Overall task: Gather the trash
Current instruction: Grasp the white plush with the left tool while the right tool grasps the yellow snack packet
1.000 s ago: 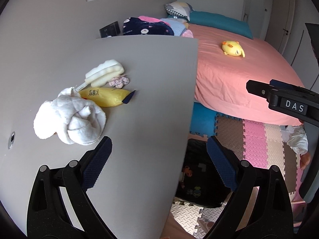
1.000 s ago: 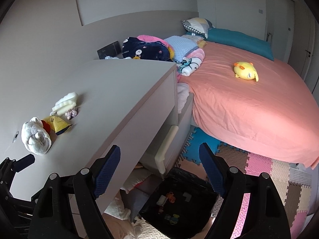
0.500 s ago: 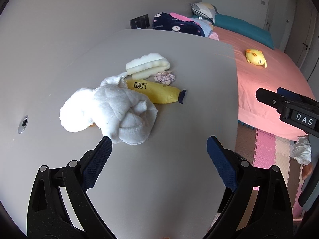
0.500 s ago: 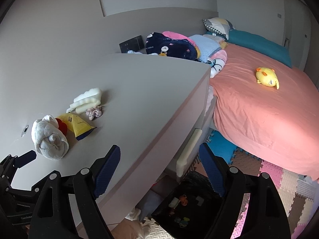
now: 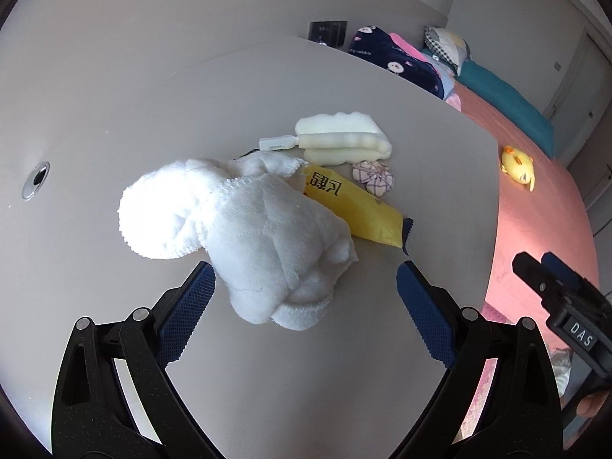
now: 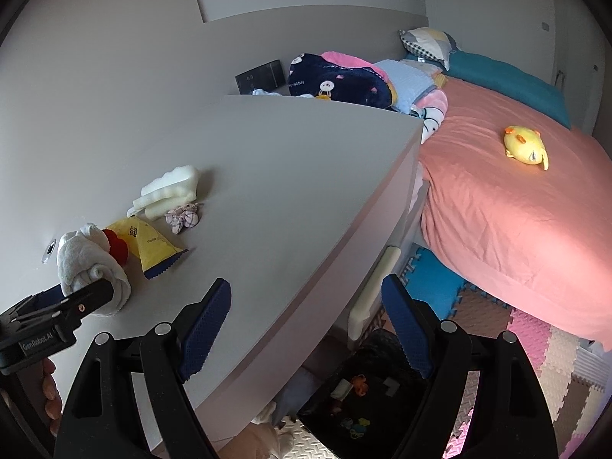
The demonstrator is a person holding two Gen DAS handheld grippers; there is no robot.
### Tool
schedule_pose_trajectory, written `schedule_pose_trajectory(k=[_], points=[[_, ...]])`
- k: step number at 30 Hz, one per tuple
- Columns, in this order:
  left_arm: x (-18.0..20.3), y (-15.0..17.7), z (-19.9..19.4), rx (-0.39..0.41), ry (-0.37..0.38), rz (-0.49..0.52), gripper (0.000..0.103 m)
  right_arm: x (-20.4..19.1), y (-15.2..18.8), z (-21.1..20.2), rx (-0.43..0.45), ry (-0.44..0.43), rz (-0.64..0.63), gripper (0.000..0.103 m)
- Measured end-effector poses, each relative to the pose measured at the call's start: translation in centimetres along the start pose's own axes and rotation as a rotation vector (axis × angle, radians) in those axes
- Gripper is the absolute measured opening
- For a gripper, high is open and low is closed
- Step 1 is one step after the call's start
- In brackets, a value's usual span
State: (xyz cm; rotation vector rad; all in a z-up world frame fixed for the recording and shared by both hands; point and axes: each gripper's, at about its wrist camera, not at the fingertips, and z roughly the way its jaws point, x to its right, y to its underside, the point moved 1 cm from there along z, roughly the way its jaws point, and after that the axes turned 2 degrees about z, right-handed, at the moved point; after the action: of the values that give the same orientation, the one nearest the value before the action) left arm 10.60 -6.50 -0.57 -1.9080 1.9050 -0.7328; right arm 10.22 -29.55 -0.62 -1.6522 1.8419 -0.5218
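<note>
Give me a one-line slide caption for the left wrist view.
Open left claw hovers by a crumpled white towel overlapping a yellow snack wrapper on the grey desk.

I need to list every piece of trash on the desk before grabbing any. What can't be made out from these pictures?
- Yellow wrapper: its near end lies under the white towel in the left wrist view.
- Red item: right wrist view only, mostly hidden by towel and wrapper; unidentifiable.
- Black bin contents: too small, partly behind the right hand-held gripper.
</note>
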Motion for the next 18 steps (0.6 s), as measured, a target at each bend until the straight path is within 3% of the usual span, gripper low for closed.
schedule_pose_trajectory(k=[4, 7, 9, 12, 18], points=[[-0.6, -0.5, 0.6, -0.010, -0.009, -0.034, 0.092, -0.4, 0.1, 0.7, -0.010, -0.004, -0.013, 0.081], [-0.8, -0.4, 1.3, -0.035, -0.009, -0.037, 0.078, -0.9, 0.1, 1.2, -0.014, -0.011, -0.028, 0.081], [-1.0, -0.3, 1.9, -0.059, 0.004, -0.043, 0.058, -1.3, 0.1, 1.4, -0.017, -0.013, -0.037, 0.081], [-1.5, -0.2, 2.4, -0.068, 0.033, -0.072, 0.049, -1.9, 0.0, 1.6, -0.020, -0.017, -0.050, 0.081], [-1.4, 0.1, 1.8, -0.042, 0.029, -0.035, 0.035, -2.8, 0.1, 2.0, -0.030, -0.019, -0.067, 0.081]])
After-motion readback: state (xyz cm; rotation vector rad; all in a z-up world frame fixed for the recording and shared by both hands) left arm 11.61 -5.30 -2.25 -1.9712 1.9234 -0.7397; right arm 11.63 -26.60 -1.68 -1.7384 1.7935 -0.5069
